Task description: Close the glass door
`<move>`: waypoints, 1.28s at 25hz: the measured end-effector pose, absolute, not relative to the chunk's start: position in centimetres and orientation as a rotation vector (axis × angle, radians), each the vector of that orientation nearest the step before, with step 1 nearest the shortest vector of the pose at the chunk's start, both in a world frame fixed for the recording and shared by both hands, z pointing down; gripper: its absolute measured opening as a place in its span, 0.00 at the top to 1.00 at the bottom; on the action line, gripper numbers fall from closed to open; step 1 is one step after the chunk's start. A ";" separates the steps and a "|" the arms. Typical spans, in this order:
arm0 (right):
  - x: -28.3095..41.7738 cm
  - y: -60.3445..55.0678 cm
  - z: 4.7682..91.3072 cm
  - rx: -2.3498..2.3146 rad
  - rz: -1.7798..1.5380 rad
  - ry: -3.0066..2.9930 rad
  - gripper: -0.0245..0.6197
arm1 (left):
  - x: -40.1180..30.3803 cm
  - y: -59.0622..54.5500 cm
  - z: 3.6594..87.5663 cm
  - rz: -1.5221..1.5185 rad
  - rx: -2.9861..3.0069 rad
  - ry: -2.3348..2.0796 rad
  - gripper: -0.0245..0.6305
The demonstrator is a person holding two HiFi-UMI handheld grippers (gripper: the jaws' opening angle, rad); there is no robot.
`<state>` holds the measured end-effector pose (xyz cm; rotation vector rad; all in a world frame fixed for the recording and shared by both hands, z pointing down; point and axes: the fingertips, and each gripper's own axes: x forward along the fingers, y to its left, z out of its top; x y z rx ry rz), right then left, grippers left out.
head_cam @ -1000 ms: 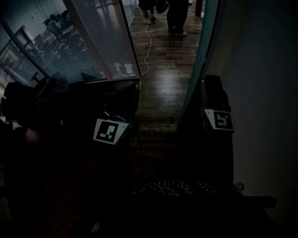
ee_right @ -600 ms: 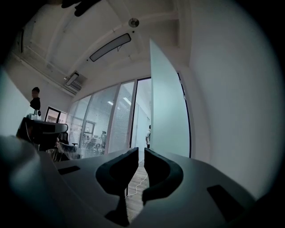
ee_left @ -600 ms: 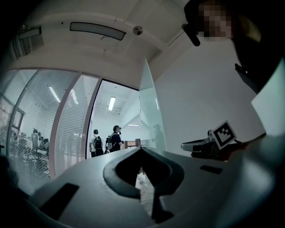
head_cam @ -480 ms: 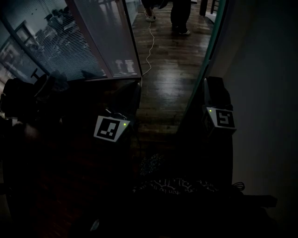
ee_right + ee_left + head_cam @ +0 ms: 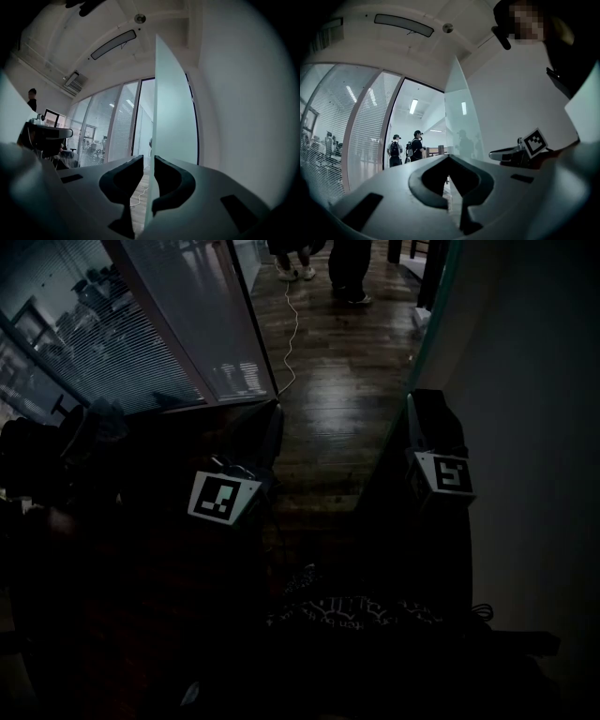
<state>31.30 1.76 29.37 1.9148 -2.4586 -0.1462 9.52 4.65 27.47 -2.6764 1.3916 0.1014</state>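
Down in the head view, bare wooden floor (image 5: 337, 381) lies left of the glass door (image 5: 429, 320) edge. Left gripper view: left gripper (image 5: 449, 157) closed, empty. Right gripper view: right gripper (image 5: 148, 159) just opening, door edge loose between its jaws.

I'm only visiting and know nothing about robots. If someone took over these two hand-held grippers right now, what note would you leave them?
Left gripper: jaws together, holding nothing.
Right gripper: jaws apart and have just been opening. The free edge of the glass door lines up in the gap, not clamped.
Door: stands open, near the white wall on the right. A white cable lies on the floor through the doorway, and people stand beyond.
Done: right gripper is at the door's edge.
Left: take hold of the edge or push it, then swing the door closed.
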 end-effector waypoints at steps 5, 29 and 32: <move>31.6 0.3 29.5 1.926 -0.131 -2.436 0.88 | 9.6 3.1 27.7 0.099 -2.692 1.390 0.96; 31.6 -2.0 30.4 1.950 -0.100 -2.455 0.86 | 9.6 0.3 29.0 0.082 -2.702 1.388 0.96; 31.4 -2.2 30.6 1.943 -0.093 -2.468 0.85 | 9.4 0.2 29.3 0.084 -2.704 1.390 0.96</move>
